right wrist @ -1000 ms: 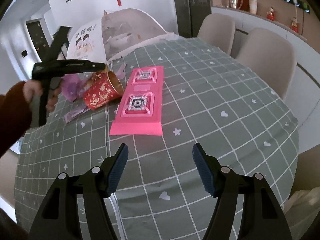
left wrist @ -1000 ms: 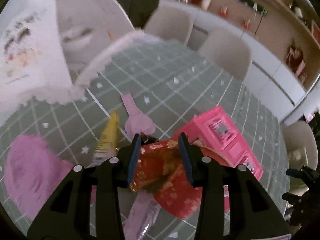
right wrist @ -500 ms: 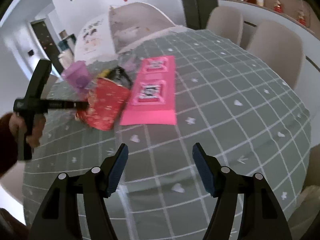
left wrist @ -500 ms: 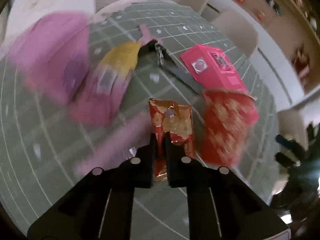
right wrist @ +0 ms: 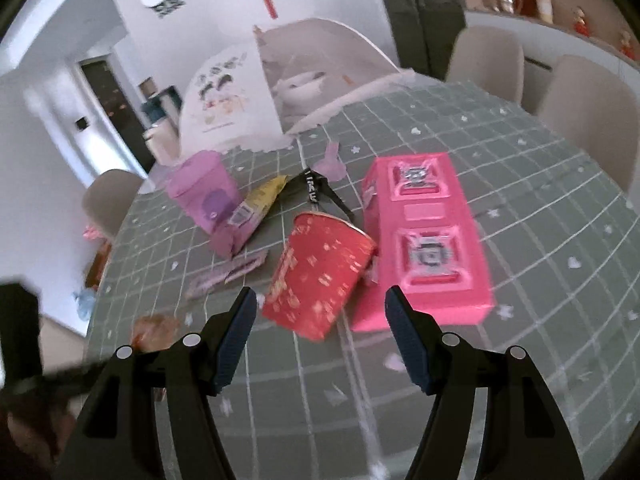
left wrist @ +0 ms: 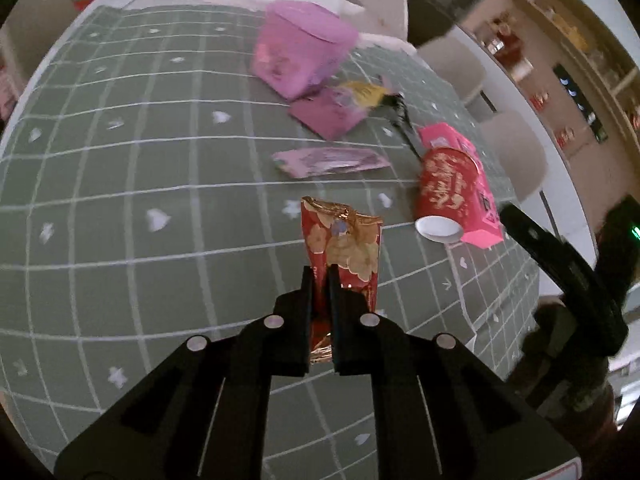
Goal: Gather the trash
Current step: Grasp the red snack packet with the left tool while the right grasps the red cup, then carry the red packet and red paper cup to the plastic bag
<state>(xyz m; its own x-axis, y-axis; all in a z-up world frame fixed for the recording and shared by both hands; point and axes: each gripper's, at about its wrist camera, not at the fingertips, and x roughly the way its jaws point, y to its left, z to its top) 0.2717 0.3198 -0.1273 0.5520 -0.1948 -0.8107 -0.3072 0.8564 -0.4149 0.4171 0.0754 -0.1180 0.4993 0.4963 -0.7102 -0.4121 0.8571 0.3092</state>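
The red snack wrapper (left wrist: pixel 344 248) hangs above the table (left wrist: pixel 120 220), nearer than the red cup (left wrist: pixel 444 196), pinched by its lower edge in the clenched left gripper (left wrist: pixel 321 280), likely for carrying away. The right gripper (right wrist: pixel 320 320) gapes empty before the cup, bare cloth around it

A second ago the left gripper (left wrist: pixel 320 276) stood open around the crinkled red-and-gold snack wrapper (left wrist: pixel 344 244); its fingers (left wrist: pixel 306 292) now pinch it, carried clear of the red paper cup (right wrist: pixel 320 276), which the right gripper (right wrist: pixel 318 338) has neared.
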